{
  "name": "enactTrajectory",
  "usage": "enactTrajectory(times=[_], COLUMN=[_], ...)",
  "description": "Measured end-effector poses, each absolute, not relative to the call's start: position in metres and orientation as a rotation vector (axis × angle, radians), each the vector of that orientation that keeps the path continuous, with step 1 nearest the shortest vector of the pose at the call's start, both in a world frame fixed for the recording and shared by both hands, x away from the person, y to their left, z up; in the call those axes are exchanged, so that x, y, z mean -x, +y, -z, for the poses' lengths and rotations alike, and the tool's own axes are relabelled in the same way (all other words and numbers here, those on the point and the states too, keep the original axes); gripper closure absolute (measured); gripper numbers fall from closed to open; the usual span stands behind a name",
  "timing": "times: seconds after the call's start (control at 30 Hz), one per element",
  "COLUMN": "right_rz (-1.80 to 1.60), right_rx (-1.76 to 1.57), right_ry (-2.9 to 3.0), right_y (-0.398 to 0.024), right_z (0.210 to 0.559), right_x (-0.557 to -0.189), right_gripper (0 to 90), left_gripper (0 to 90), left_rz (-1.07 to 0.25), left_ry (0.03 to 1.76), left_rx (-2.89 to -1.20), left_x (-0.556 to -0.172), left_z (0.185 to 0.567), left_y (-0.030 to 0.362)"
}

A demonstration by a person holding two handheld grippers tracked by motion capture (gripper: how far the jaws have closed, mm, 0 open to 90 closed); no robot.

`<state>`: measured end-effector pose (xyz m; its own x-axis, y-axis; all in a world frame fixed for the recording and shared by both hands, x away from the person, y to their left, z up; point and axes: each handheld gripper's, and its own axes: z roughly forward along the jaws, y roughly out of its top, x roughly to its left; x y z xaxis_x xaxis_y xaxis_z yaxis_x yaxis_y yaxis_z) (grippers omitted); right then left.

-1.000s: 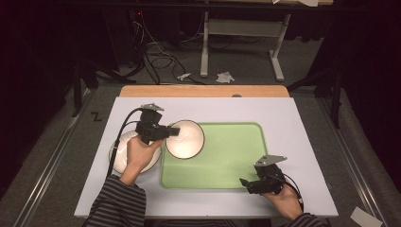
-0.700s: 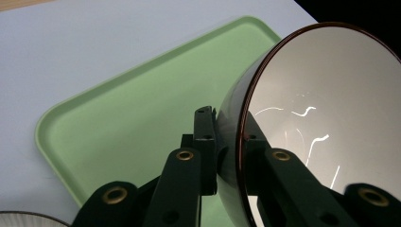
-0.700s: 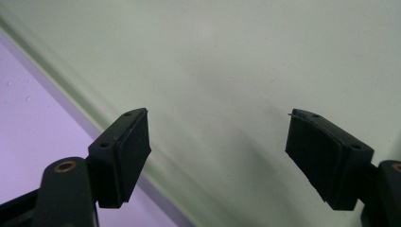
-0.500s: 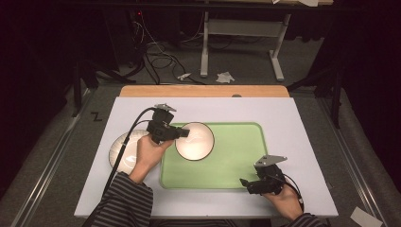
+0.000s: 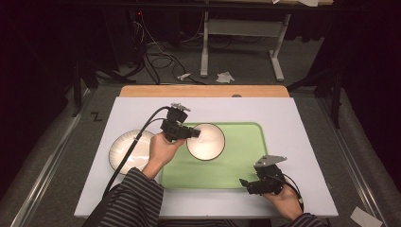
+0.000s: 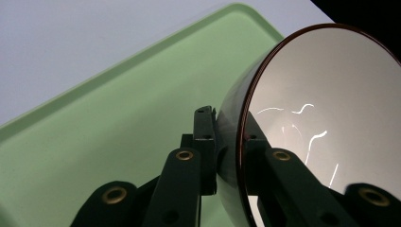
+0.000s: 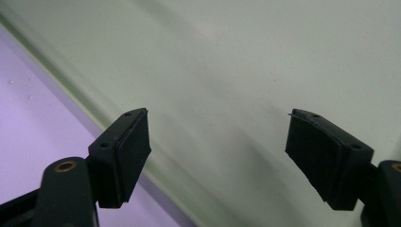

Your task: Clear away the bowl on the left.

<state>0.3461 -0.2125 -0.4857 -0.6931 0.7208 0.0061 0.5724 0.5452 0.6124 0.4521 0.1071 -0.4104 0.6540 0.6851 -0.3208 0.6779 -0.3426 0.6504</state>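
Observation:
My left gripper (image 5: pixel 193 134) is shut on the rim of a white bowl (image 5: pixel 206 141) with a dark outside, held over the left part of the green tray (image 5: pixel 246 156). In the left gripper view the jaws pinch the bowl's wall (image 6: pixel 231 142), one pad outside and one inside, with the bowl (image 6: pixel 321 118) tilted on edge above the tray (image 6: pixel 108 142). A white ribbed plate (image 5: pixel 124 150) lies on the table left of the tray. My right gripper (image 5: pixel 246 183) rests at the tray's front right corner, open with nothing between its pads (image 7: pixel 135 142).
The white tabletop (image 5: pixel 283 113) has a wooden strip (image 5: pixel 203 91) along its far edge. Beyond it, on the dark floor, are cables, crumpled paper and a desk frame (image 5: pixel 236 28). The left gripper's cable (image 5: pixel 132 151) trails across the plate.
My left gripper has carried the bowl to the right, from beside the plate to over the tray's left part. The right gripper has stayed put.

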Motion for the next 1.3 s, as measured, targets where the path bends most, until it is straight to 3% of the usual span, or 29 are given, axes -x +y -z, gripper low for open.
enactTrajectory(times=[1.3], right_rz=[-0.866], right_rx=[-1.062], right_ry=[2.556], right_y=[-0.209], right_z=[0.488], right_x=[-0.345], right_gripper=[24.1], left_gripper=[81.6], left_rz=[0.054], left_ry=[1.219], left_rx=[-2.102], left_x=[-0.494], left_z=[0.471], left_y=[0.083])
